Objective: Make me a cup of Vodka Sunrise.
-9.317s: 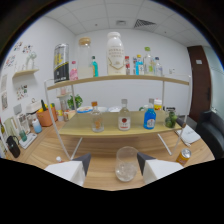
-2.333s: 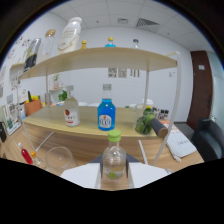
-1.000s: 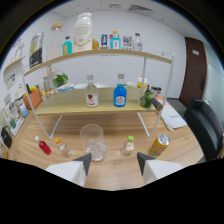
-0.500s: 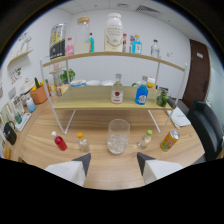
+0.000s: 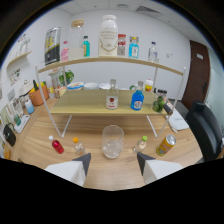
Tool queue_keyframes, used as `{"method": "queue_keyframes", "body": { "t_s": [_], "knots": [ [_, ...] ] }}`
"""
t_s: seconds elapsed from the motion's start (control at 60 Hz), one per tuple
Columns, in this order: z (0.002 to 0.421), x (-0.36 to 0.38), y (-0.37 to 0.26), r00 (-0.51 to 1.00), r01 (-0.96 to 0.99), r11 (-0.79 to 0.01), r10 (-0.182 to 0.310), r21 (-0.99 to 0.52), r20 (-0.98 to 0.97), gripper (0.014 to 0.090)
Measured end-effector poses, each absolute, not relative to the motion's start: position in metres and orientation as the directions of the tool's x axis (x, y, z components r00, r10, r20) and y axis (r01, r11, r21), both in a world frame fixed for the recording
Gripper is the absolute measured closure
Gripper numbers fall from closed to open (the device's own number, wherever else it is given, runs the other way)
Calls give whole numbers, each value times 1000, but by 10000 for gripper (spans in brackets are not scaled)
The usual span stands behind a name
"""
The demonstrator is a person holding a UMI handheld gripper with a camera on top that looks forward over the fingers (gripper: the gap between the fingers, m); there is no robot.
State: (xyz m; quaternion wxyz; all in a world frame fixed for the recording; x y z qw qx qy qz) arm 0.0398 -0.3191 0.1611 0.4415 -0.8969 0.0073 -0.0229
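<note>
A clear glass tumbler [image 5: 113,141] with ice in its bottom stands on the wooden table, just ahead of my gripper [image 5: 113,161], which is open and holds nothing. Beside the glass stand small bottles: a green-capped one [image 5: 141,145] on its right, an orange-capped one [image 5: 77,146] and a red one [image 5: 57,145] on its left. A yellow can [image 5: 165,145] stands further right. On the lower shelf beyond sit a clear bottle with a red label [image 5: 112,96] and a blue bottle [image 5: 137,98].
A two-tier wooden shelf rack [image 5: 100,108] on thin white legs stands behind the glass, its top tier carrying several bottles and a large white jar [image 5: 109,36]. A dark chair [image 5: 207,131] is at the right. Pots and jars crowd the left counter [image 5: 29,97].
The view has swung left and drawn back, so the glass now sits centred between the fingers. Earlier a small green-capped bottle was held in the fingers; it now stands on the table.
</note>
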Motion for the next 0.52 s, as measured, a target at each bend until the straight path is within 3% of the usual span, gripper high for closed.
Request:
{"method": "queue_keyframes", "body": {
  "t_s": [0.517],
  "knots": [
    [163, 54, -321, 997, 18, -627, -42, -779, 57, 189]
  ]
}}
